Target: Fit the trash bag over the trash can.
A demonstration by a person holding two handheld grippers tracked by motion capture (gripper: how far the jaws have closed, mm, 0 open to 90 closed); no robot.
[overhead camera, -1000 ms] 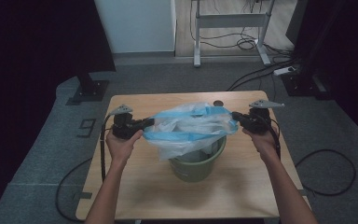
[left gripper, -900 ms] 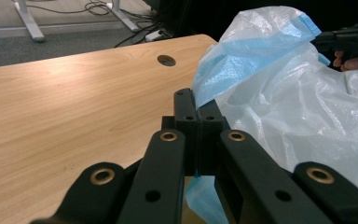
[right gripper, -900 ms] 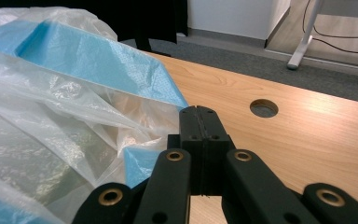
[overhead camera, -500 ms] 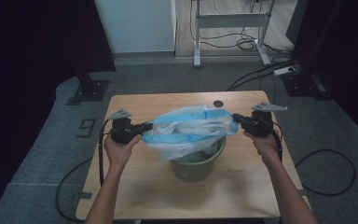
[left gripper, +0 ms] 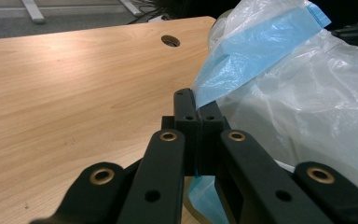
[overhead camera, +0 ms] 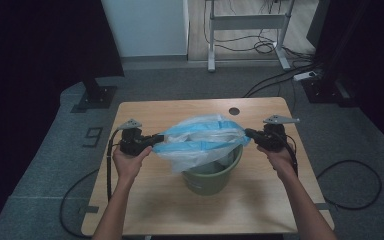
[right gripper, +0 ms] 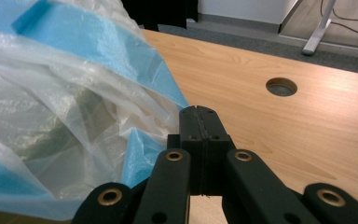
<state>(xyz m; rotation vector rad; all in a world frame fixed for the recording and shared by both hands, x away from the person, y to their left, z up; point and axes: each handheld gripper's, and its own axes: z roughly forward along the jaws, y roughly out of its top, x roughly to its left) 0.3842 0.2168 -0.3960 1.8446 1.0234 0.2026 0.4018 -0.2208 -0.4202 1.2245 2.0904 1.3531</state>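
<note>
A clear plastic bag [overhead camera: 200,140] with a blue rim band is stretched open over a green bucket [overhead camera: 211,176] near the middle of the table. My left gripper [overhead camera: 156,139] is shut on the bag's left edge, and the blue band [left gripper: 247,56] runs out from between its jaws. My right gripper [overhead camera: 248,133] is shut on the bag's right edge [right gripper: 149,70]. The bag [right gripper: 51,116] hangs down into the bucket and hides most of its mouth.
The wooden table [overhead camera: 145,210] has a round cable hole [overhead camera: 234,111] at its far side. Cables trail from both grippers over the table edges. A metal desk frame [overhead camera: 245,30] and floor cables lie beyond.
Both grippers have pulled slightly further apart and toward the person, stretching the bag flatter and lower over the bucket.
</note>
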